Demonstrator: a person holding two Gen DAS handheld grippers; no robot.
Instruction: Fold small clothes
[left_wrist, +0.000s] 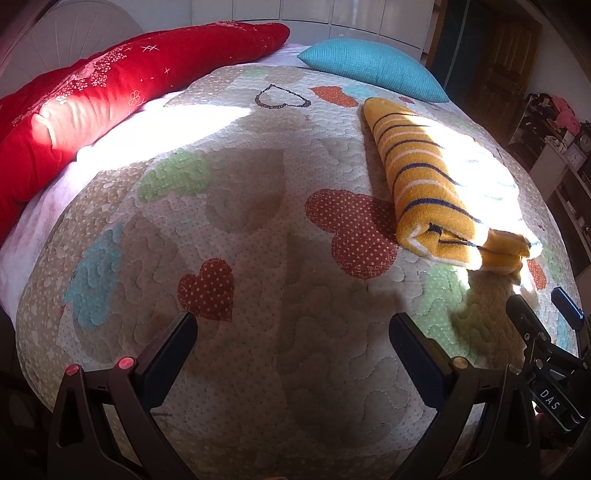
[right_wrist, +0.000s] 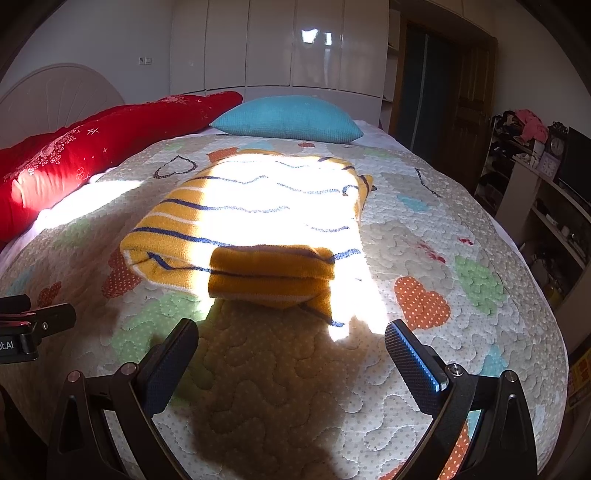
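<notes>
A folded yellow garment with blue and white stripes (left_wrist: 436, 181) lies on the quilted bed cover (left_wrist: 240, 240), partly in bright sunlight. In the right wrist view the garment (right_wrist: 258, 229) lies straight ahead, a sleeve part folded over its near edge. My left gripper (left_wrist: 293, 332) is open and empty, over bare quilt to the left of the garment. My right gripper (right_wrist: 291, 339) is open and empty, just short of the garment's near edge. The right gripper's body shows at the left view's right edge (left_wrist: 546, 354).
A red pillow (left_wrist: 92, 107) and a blue pillow (left_wrist: 369, 66) lie at the head of the bed. White wardrobes (right_wrist: 280, 44) stand behind. Shelves with clutter (right_wrist: 535, 177) stand to the right of the bed. The quilt (right_wrist: 461, 266) has heart patches.
</notes>
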